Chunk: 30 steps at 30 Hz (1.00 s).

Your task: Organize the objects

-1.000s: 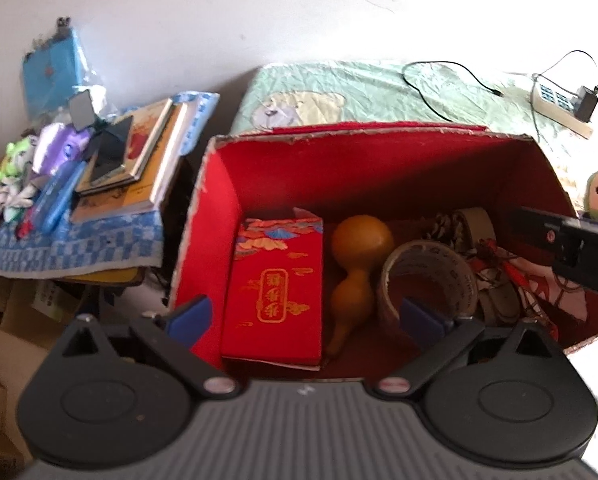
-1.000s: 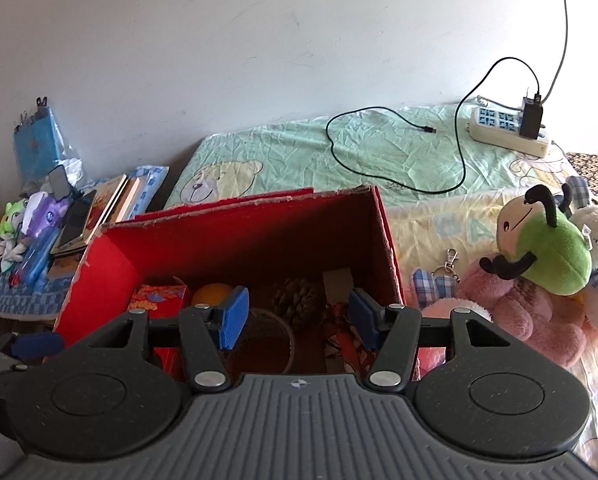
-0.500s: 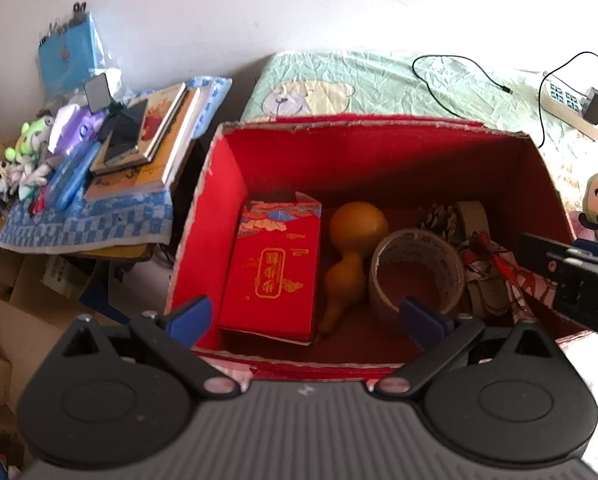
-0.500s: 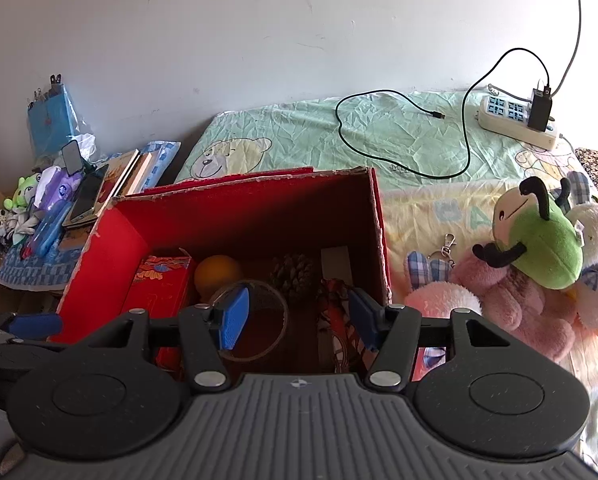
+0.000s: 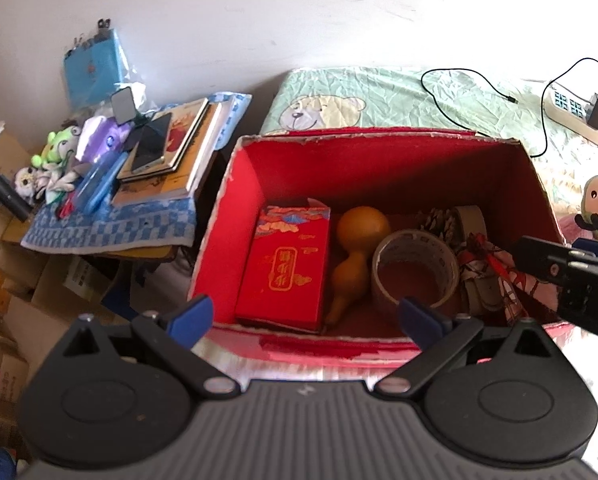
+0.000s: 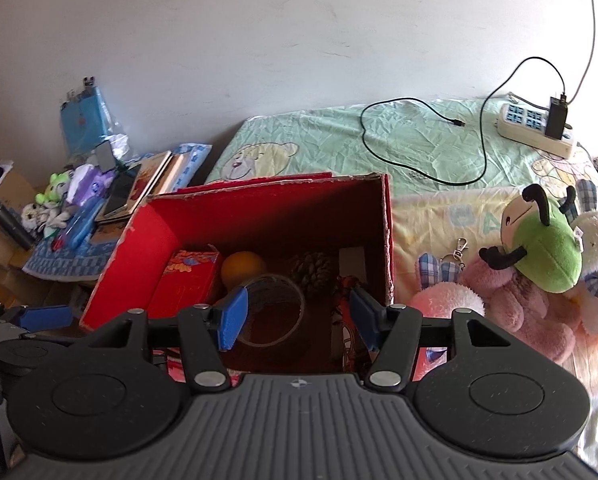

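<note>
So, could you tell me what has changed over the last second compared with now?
Both grippers have drawn back and up from the red box: its near wall now shows in the left wrist view. The left gripper and the right gripper are open and empty throughout. The red packet, gourd and tape roll lie unmoved.

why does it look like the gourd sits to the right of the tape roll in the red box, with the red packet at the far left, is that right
Not quite. In the left wrist view the gourd lies left of the tape roll, between it and the red packet. The packet is indeed at the far left of the red box.
</note>
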Available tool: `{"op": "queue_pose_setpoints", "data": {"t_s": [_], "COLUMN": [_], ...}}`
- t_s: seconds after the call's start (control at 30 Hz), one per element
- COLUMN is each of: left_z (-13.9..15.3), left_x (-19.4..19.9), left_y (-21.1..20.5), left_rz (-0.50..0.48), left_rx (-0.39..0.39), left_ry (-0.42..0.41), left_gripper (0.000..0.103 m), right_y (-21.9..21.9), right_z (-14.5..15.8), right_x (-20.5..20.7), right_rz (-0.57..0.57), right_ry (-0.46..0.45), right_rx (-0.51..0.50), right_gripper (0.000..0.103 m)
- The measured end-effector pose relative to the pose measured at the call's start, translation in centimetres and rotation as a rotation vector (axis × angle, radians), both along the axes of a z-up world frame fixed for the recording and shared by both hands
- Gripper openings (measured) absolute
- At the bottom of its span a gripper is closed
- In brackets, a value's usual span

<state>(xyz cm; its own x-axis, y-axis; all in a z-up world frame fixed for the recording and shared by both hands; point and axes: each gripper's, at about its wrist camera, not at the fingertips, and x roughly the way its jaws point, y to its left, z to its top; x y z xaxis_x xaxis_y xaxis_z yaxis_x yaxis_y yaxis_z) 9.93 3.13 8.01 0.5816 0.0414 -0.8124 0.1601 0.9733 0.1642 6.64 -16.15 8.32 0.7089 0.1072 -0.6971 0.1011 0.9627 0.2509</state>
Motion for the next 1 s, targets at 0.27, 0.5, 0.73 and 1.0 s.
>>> {"op": "queue_pose_setpoints", "data": {"t_s": [0.27,0.5,0.73,1.0], "left_z": [-0.6,-2.6,-5.1,-6.4], "left_x": [-1.7,-2.7,-3.4,-2.9], "left_y": [-0.5,-0.9,-0.7,0.7], "left_rz": [0.096,0.18,0.211,0.134], "left_rx": [0.021,0.051,0.069,0.043], "left_ry": [0.02,0.081,0.17,0.21], "left_gripper": [0.099,0.099,0.099,0.1], "right_y": [-0.6,-1.4,-1.0,-0.1], "right_z": [-0.5,-1.4,-2.0,-2.5], "right_x": [-0.5,-1.3,-1.9,-2.8], "right_rz": [0.111,0.223,0.305,0.261], "right_ry": [0.02,0.055,0.107,0.161], "right_rx": [0.026,0.07,0.104,0.097], "right_gripper": [0.06,0.059,0.059,0.059]}}
